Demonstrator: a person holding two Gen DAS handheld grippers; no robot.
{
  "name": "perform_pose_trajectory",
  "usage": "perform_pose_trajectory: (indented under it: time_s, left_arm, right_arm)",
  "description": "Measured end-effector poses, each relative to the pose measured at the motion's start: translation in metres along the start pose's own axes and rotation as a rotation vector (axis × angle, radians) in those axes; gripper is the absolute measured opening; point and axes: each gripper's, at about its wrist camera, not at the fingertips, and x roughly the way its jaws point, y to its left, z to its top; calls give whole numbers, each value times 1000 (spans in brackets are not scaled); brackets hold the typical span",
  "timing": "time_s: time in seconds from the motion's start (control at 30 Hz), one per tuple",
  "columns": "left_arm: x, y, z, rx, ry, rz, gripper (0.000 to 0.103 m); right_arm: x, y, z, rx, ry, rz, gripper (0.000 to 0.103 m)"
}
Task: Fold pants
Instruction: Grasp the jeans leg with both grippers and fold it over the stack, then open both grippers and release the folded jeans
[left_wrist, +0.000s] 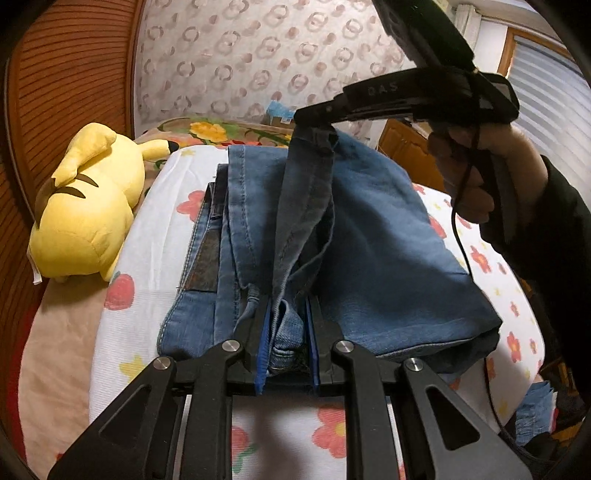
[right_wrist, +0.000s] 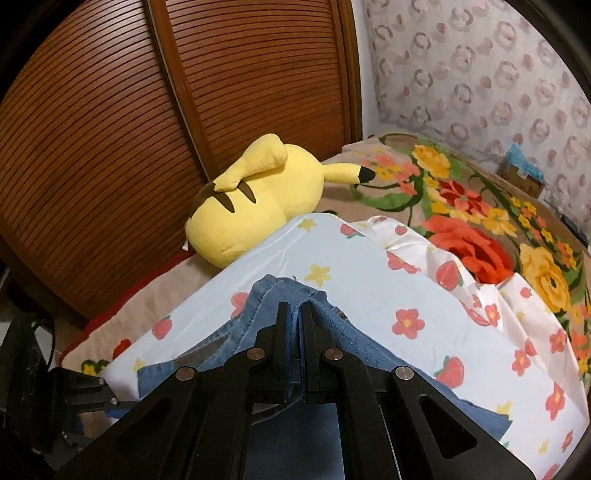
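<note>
The jeans (left_wrist: 369, 240) lie partly folded on the flowered sheet (left_wrist: 147, 295) of the bed. The left tool (left_wrist: 288, 332) clamps a bunched denim edge; the right tool (right_wrist: 294, 332) pinches another edge, lifted above the pile. A yellow plush (left_wrist: 88, 206) sits nearby.

Warm, even indoor light fills both views, moderately bright. Daylight glows pale through the slatted white window blind (left_wrist: 546, 96) far right of the left tool. Soft shadows gather under the folded blue denim pants (left_wrist: 369, 229) and beneath each tool. Fisheye bending curves the brown louvred wooden door (right_wrist: 110, 147), and black vignetting rings the corners. Edges look slightly soft.
</note>
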Motion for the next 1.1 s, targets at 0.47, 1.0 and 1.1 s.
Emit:
perform_pose_trajectory:
  time_s: [0.47, 1.0, 1.1]
  left_arm:
    - [-5, 15, -4, -45, 7, 33, 48]
    - [-10, 21, -5, -59, 1, 72, 49]
    - [-16, 16, -1, -40, -19, 81, 49]
  right_arm:
    - [-38, -10, -14, 24, -74, -47, 42]
    - [-177, -4, -120, 121, -121, -231, 42]
    - [-189, 4, -140, 154, -124, -241, 42]
